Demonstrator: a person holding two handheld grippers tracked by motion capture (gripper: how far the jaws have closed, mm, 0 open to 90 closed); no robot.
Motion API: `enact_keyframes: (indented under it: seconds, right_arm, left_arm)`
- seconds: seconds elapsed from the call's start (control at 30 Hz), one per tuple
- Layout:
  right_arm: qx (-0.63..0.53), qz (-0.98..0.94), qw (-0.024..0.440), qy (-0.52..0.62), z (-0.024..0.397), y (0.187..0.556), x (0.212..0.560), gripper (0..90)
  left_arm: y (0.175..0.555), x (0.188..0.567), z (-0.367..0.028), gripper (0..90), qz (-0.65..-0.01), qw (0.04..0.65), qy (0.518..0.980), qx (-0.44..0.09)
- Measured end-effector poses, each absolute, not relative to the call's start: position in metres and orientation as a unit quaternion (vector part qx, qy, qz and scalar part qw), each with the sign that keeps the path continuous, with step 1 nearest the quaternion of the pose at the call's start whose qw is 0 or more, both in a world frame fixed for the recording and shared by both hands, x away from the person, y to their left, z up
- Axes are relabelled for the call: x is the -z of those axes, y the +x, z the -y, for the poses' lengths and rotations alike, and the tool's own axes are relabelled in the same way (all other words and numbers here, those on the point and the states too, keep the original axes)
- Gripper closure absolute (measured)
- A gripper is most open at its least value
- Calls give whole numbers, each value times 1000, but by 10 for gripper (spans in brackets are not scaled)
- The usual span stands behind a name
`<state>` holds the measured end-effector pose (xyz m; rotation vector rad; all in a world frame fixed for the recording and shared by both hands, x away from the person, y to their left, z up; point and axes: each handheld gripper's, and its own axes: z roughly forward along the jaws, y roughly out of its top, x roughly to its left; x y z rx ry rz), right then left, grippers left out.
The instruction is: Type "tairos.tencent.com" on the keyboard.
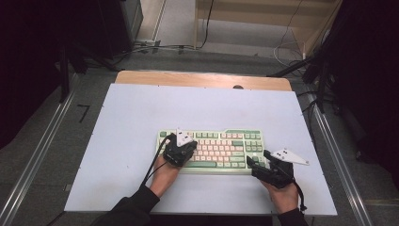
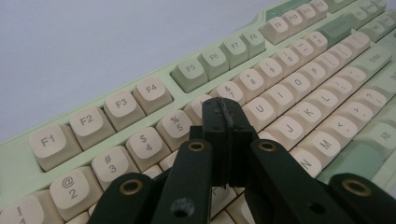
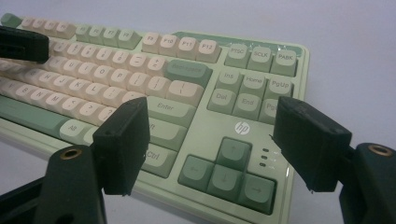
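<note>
So the keyboard (image 1: 211,150) is sitting a bit toward the near edge of the counter (image 1: 131,113), roughly centred between the left and right edges. The left claw (image 2: 227,140) is being held shut with nothing pinched, tip poised over the letter rows around R/T/Y, so keys are apparently being poked with it like a single finger. To get that done cleanly, the closed tip is best brought straight down on one keycap's centre, since the neighbouring caps are packed tight and a slanted press is likely to catch two at once.

The right claw (image 3: 212,144) is being kept wide open, nothing in it, hovering by the arrow cluster at the keyboard's right end, close to the counter's near right corner.

Room-wise, lots of bare counter is being left free toward the far edge and both sides. The near edge is the tight spot, with both wrists already parked there.
</note>
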<state>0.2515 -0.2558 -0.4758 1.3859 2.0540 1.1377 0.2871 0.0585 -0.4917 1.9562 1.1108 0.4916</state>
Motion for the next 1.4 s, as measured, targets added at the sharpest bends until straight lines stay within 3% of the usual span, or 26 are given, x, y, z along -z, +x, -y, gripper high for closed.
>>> enact_keyframes:
  seconds: [0.53, 0.73, 0.97, 1.07, 1.17, 1.3, 1.4]
  right_arm:
    - [-409, -736, 205, 498, 256, 252, 476, 256]
    - [-409, -736, 205, 499, 257, 252, 476, 256]
    - [-409, -737, 204, 497, 256, 252, 476, 256]
    - [-409, -738, 204, 497, 255, 253, 476, 256]
    - [-409, -739, 203, 495, 254, 254, 476, 256]
    - [-410, -742, 201, 492, 251, 256, 476, 256]
    - [-410, -745, 200, 487, 248, 257, 476, 256]
  left_arm:
    - [286, 489, -61, 900, -441, 416, 773, -187]
    - [283, 485, -63, 844, -439, 434, 764, -188]
    - [280, 482, -64, 688, -436, 445, 759, -188]
    - [279, 482, -65, 676, -437, 447, 758, -188]
    - [278, 481, -67, 689, -437, 447, 757, -189]
    - [275, 479, -71, 842, -436, 449, 755, -195]
    - [273, 478, -75, 892, -437, 450, 753, -198]
